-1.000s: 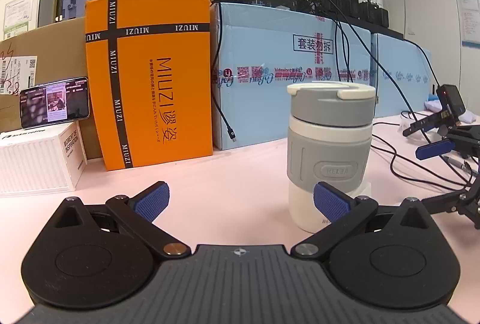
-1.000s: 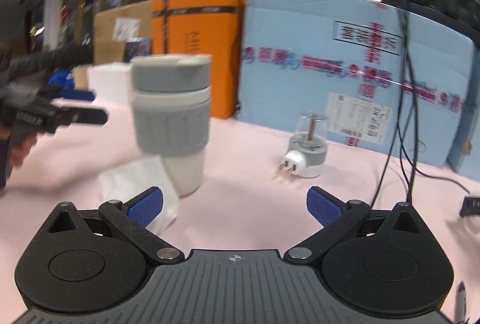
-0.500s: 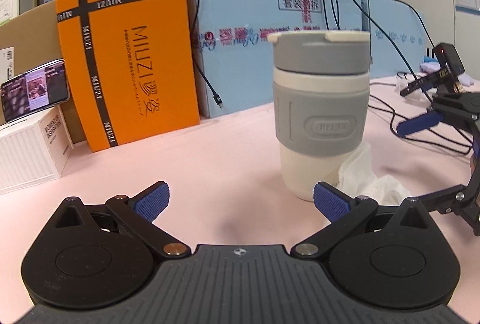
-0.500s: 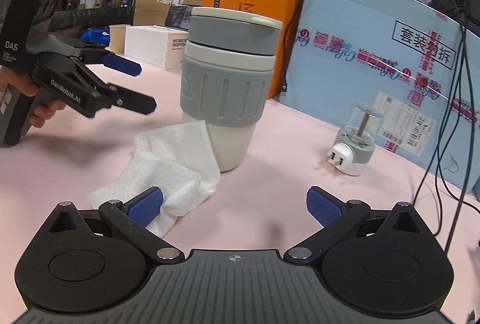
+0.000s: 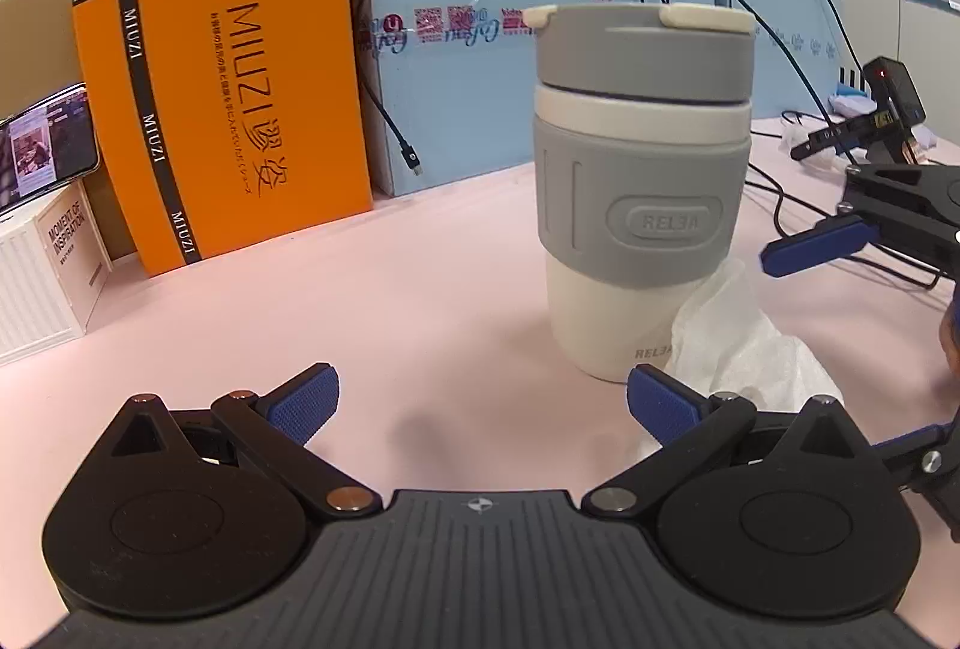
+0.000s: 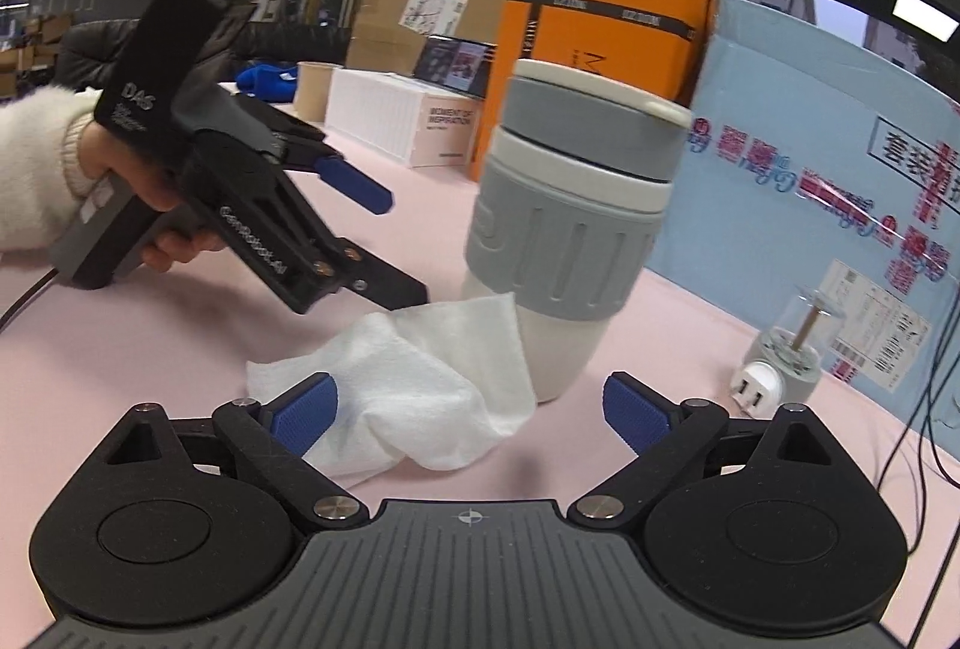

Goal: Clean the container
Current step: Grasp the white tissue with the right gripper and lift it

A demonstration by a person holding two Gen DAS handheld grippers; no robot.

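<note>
A white lidded travel mug with a grey ribbed silicone sleeve (image 5: 642, 193) stands upright on the pale pink tabletop (image 5: 420, 301). A crumpled white paper wipe (image 6: 414, 385) lies touching the mug's base. The left gripper (image 5: 480, 403) hovers near the mug, jaws wide apart and empty. The right gripper (image 6: 471, 409), jaws spread but just narrowing, hangs over the wipe without pinching it.

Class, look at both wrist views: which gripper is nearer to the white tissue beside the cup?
Right. The right gripper has the tissue between its open jaws; the left gripper faces the cup, tissue off to one side.
</note>
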